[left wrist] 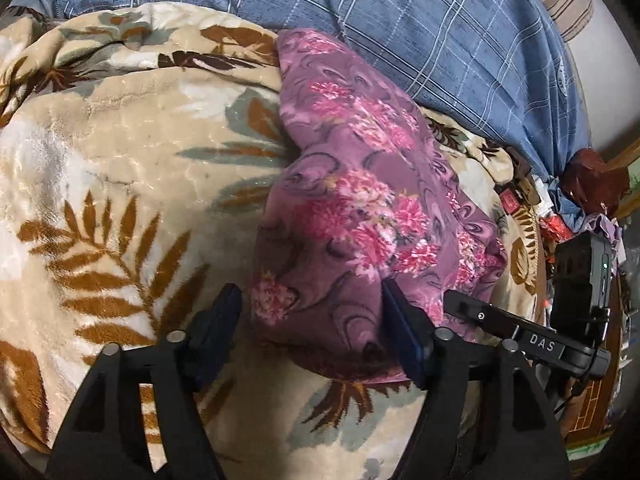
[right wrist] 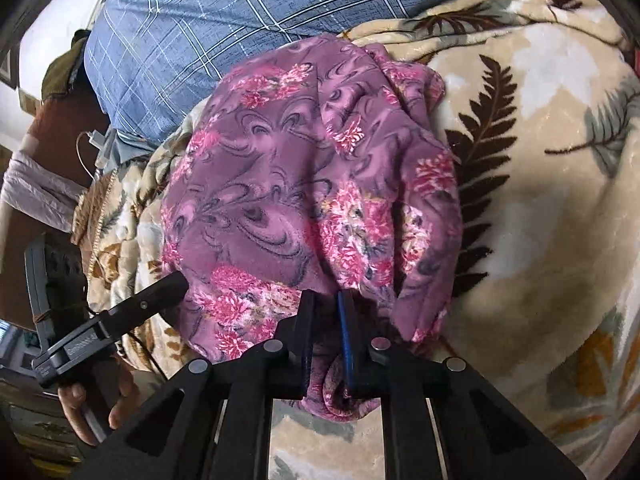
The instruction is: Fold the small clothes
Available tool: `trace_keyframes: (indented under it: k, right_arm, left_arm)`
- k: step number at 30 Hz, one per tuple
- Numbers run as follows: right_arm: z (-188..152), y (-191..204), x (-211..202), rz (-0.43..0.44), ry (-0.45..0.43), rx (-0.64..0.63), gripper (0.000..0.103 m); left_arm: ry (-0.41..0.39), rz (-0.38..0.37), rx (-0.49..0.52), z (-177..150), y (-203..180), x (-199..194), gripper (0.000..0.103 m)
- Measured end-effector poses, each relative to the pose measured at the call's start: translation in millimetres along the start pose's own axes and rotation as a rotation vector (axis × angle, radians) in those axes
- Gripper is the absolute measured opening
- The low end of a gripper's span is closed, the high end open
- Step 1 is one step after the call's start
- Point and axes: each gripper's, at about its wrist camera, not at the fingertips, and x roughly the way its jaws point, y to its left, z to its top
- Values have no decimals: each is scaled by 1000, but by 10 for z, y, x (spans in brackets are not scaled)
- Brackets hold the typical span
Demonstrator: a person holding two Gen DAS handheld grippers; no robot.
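A small purple cloth with pink flowers (left wrist: 360, 208) lies bunched up on a soft cream blanket with brown leaves (left wrist: 120, 184). In the left wrist view the cloth fills the middle and right of the frame. A blue checked cloth (left wrist: 400, 20) sits behind it along the top.

The left gripper (left wrist: 312, 316) is at the bottom of that view. Its two fingers stand far apart. The near edge of the purple cloth lies between them, but the fingers do not squeeze it. The right finger touches the cloth's edge.

In the right wrist view the purple cloth (right wrist: 300, 184) fills the middle. The right gripper (right wrist: 326, 320) is at the bottom middle. Its fingers are almost together and they pinch a fold of the purple cloth.

At the lower left of this view a hand (right wrist: 96, 396) holds the other gripper's handle.
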Motion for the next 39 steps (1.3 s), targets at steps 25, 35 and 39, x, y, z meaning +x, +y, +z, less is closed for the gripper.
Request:
trace_keyframes:
  k: [25, 35, 39]
  right_arm:
    - [-314, 283, -134, -98, -218, -109, 83]
    - [-769, 312, -389, -193, -305, -110, 83]
    - [-923, 379, -511, -236, -345, -111, 83]
  left_arm:
    - [-244, 131, 13, -244, -74, -158, 90]
    - [-288, 143, 11, -729, -175, -349, 89]
    - [-326, 206, 54, -933, -266, -408, 89]
